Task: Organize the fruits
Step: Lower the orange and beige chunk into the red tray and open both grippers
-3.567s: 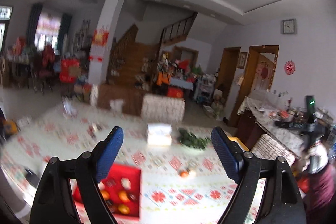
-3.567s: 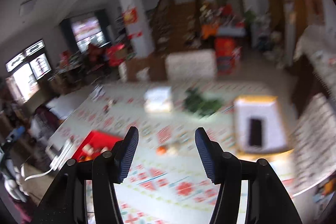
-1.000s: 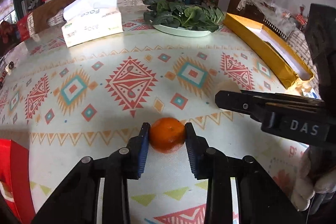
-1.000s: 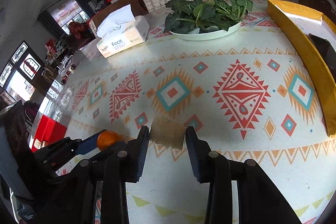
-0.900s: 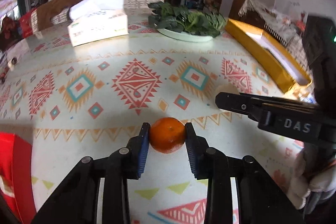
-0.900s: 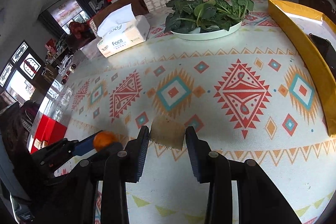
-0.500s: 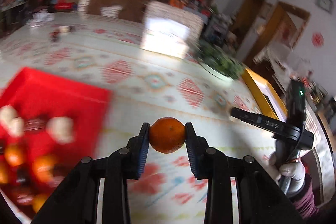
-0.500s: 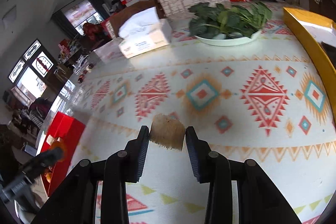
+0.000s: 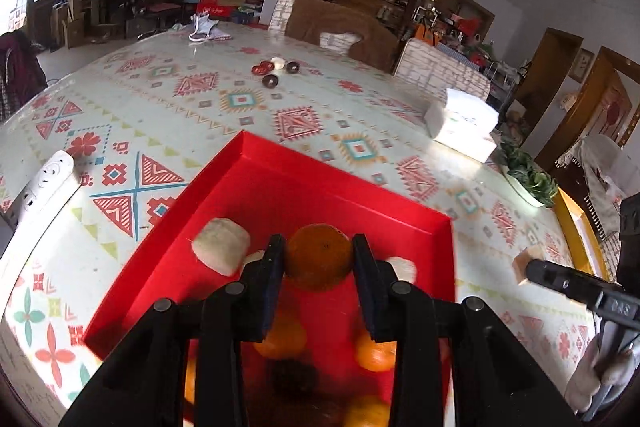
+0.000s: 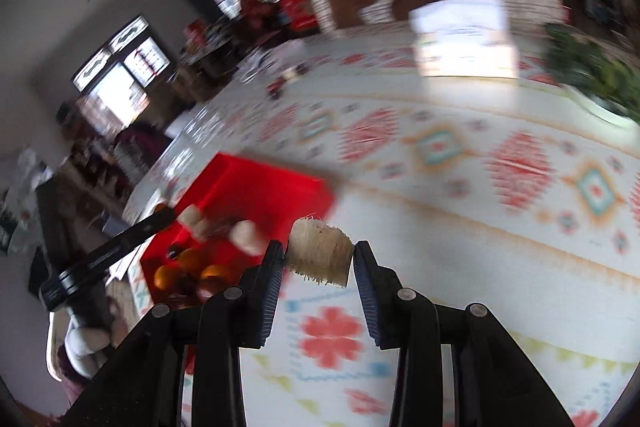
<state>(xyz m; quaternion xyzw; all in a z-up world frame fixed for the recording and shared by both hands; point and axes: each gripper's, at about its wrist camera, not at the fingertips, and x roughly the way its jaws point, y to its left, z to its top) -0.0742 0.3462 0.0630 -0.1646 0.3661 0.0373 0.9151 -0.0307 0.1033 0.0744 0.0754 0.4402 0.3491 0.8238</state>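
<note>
Two carries in hand: left gripper (image 9: 318, 259) clamps orange (image 9: 319, 255) above red tray (image 9: 340, 187), right gripper (image 10: 319, 259) clamps pale fibrous chunk (image 10: 320, 251) short of it; next, probably lower and release.

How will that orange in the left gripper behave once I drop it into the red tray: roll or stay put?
The orange is round and smooth, so it will probably roll a bit. The red tray has raised walls and other fruit inside, which should stop it. Its firm-looking peel fills the left gripper, so a short drop seems unlikely to hurt it.

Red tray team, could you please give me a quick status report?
Left tool shut on orange, above red tray. Right tool shut on pale fibrous chunk, beside tray. Nothing in the way.
</note>
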